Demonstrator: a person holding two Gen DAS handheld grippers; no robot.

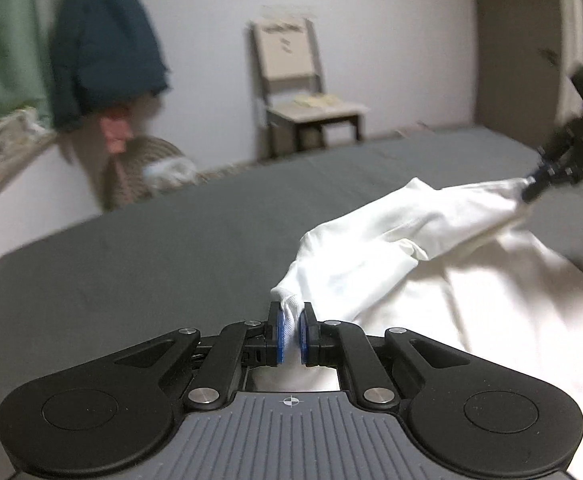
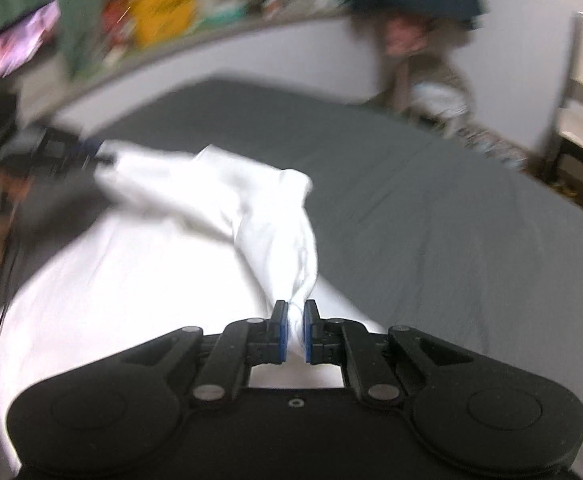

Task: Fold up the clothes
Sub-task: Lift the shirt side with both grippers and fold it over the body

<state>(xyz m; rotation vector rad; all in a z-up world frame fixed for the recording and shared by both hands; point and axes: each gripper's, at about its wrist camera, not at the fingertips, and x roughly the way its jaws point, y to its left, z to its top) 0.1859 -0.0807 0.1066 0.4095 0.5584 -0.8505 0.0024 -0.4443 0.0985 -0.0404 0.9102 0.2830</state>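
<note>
A white garment [image 1: 431, 280] lies on a dark grey bed sheet [image 1: 151, 248], its far edge lifted off the sheet. My left gripper [image 1: 291, 328] is shut on one corner of that edge, with white fabric pinched between its blue pads [image 1: 280, 332]. The right gripper [image 1: 531, 188] shows at the right of the left wrist view, gripping the other end of the raised edge. In the right wrist view my right gripper [image 2: 294, 330] is shut on the white garment [image 2: 151, 280], and the left gripper [image 2: 103, 158] holds the cloth at the far left. The fabric between them hangs slack and bunched.
The grey sheet [image 2: 431, 220] spreads wide beyond the garment. A wooden chair [image 1: 303, 92] stands by the far wall. A dark blue coat [image 1: 103, 48] hangs at the left over a woven basket [image 1: 147, 168]. A cluttered shelf [image 2: 195, 4] runs beside the bed.
</note>
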